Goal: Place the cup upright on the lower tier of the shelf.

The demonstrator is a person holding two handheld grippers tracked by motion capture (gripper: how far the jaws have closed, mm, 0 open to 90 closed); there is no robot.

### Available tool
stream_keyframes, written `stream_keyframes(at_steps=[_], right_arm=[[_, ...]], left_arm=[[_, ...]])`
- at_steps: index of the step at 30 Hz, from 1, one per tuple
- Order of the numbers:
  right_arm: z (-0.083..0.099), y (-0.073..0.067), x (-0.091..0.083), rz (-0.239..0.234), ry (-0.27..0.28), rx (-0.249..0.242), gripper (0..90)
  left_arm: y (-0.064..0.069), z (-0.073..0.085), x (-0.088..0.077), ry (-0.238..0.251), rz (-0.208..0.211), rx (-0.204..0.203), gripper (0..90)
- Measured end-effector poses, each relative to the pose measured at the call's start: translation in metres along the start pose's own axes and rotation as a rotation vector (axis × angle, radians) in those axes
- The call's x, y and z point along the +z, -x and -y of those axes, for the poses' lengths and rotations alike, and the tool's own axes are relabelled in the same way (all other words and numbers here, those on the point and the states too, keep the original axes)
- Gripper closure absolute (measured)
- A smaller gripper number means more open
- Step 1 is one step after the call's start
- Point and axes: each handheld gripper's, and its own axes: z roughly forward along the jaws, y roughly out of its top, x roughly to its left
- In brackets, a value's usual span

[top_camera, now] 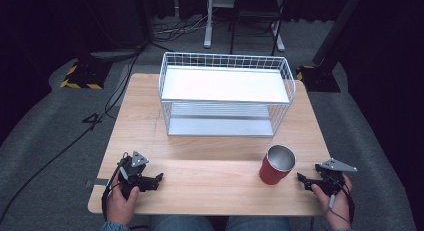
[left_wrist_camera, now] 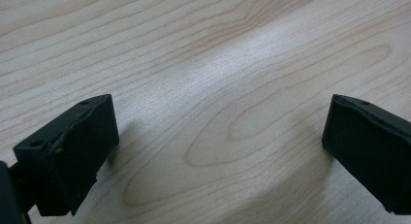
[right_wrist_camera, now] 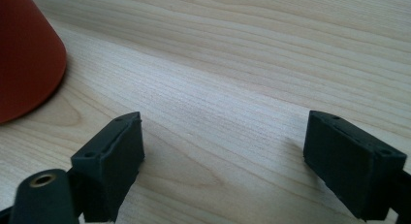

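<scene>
Resting low on the wooden table (top_camera: 200,171), our left gripper (top_camera: 150,181) sits at the near left edge, jaws spread wide and empty over bare wood. Our right gripper (top_camera: 306,181) lies at the near right, jaws likewise parted and holding nothing. A red cup (top_camera: 275,166) with metal interior stands upright just beside the right gripper. A white wire basket shelf (top_camera: 227,93) occupies the far half.

Your high view looks forward and down over the whole table (top_camera: 220,176). Your gripper views skim that same tabletop closely; the right one also catches the red cup (right_wrist_camera: 24,54).
</scene>
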Motion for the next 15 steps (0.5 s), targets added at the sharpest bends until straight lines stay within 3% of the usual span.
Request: stream_keyframes(at_steps=[9,15], right_arm=[[0.0007,0.0027,-0.0012,-0.023,-0.003,-0.016,14.9],[0.0004,0.002,-0.0008,-0.002,-0.003,0.001,14.7]], left_arm=[[0.0005,-0.001,0.0013,0.002,-0.005,-0.012,0.1],[0.0005,-0.0012,0.0013,0.002,-0.003,-0.013,0.1]])
